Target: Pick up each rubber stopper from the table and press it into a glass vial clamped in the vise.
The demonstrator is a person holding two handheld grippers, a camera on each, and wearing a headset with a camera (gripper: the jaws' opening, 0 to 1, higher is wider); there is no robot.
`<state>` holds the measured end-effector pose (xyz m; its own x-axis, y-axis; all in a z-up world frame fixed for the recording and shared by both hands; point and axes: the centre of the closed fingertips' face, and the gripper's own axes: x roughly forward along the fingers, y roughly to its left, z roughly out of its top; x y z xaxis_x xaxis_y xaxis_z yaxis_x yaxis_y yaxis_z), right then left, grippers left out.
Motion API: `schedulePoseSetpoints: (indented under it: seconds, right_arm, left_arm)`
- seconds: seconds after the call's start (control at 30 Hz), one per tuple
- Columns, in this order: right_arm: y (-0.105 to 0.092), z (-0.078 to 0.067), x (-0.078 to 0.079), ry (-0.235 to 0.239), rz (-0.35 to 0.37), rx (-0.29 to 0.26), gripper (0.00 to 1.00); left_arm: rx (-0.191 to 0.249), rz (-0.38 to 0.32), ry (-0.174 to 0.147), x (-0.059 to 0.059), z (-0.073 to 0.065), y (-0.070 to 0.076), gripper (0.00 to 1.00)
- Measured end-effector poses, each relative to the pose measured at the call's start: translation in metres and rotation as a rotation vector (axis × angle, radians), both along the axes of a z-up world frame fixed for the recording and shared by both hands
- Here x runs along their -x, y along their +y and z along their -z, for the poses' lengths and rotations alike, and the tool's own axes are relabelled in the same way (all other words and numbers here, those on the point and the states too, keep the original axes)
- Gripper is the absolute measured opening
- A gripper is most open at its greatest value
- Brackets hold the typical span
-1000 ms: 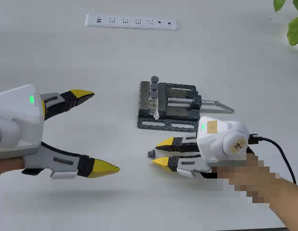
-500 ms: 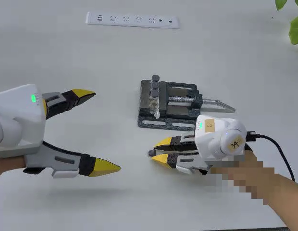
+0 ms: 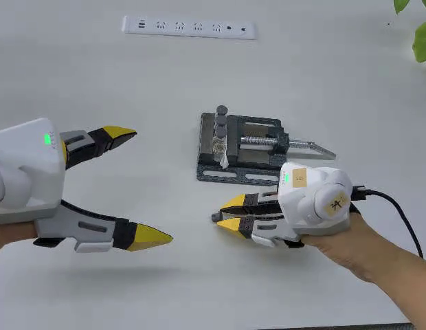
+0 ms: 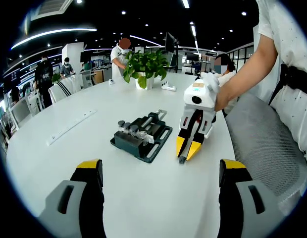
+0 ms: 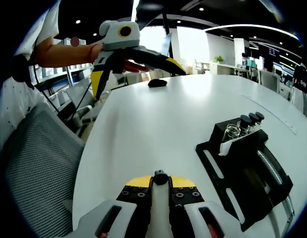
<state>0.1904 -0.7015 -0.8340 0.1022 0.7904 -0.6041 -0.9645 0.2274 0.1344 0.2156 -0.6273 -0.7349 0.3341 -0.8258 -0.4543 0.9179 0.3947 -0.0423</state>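
A small dark rubber stopper point(image 3: 216, 218) point(image 5: 160, 176) lies on the white table point(image 3: 130, 82), pinched between the yellow tips of my right gripper point(image 3: 225, 214) point(image 5: 160, 181), which is shut on it. The same gripper point(image 4: 187, 151) points down at the table in the left gripper view. Behind it stands the black vise point(image 3: 242, 152) point(image 5: 247, 163) point(image 4: 141, 136), clamping a row of glass vials point(image 3: 219, 137) point(image 5: 244, 124). The far vials carry dark stoppers; the nearest vial point(image 5: 232, 131) looks uncapped. My left gripper point(image 3: 141, 185) point(image 4: 161, 168) hovers wide open at the left, holding nothing.
A white power strip point(image 3: 189, 28) lies at the table's far edge. Green plant leaves point(image 3: 421, 34) hang at the top right. A black cable point(image 3: 395, 210) trails from the right gripper. People and a potted plant point(image 4: 143, 67) are beyond the table.
My right gripper slid a little left over the loose stopper and its jaws shut on it. The left gripper has stayed in place, open.
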Motion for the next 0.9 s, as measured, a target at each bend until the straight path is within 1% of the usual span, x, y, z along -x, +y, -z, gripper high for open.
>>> schedulePoseSetpoints:
  seconds: [0.5,0.67,0.8,0.9]
  right_arm:
    - [-0.001,0.000,0.001,0.002,0.012,-0.008,0.06]
    - [-0.001,-0.001,0.002,0.010,0.014,-0.008,0.06]
    - [0.000,-0.006,0.002,0.015,0.019,-0.024,0.05]
    - [0.000,-0.012,0.001,0.016,0.020,-0.038,0.05]
  left_arm:
    - [0.003,0.000,-0.001,0.001,0.001,-0.001,0.97]
    - [0.004,-0.001,-0.002,0.001,0.001,0.000,0.97]
    - [0.007,-0.002,-0.003,0.002,0.000,-0.001,0.97]
    - [0.009,-0.001,-0.004,0.002,0.000,-0.001,0.97]
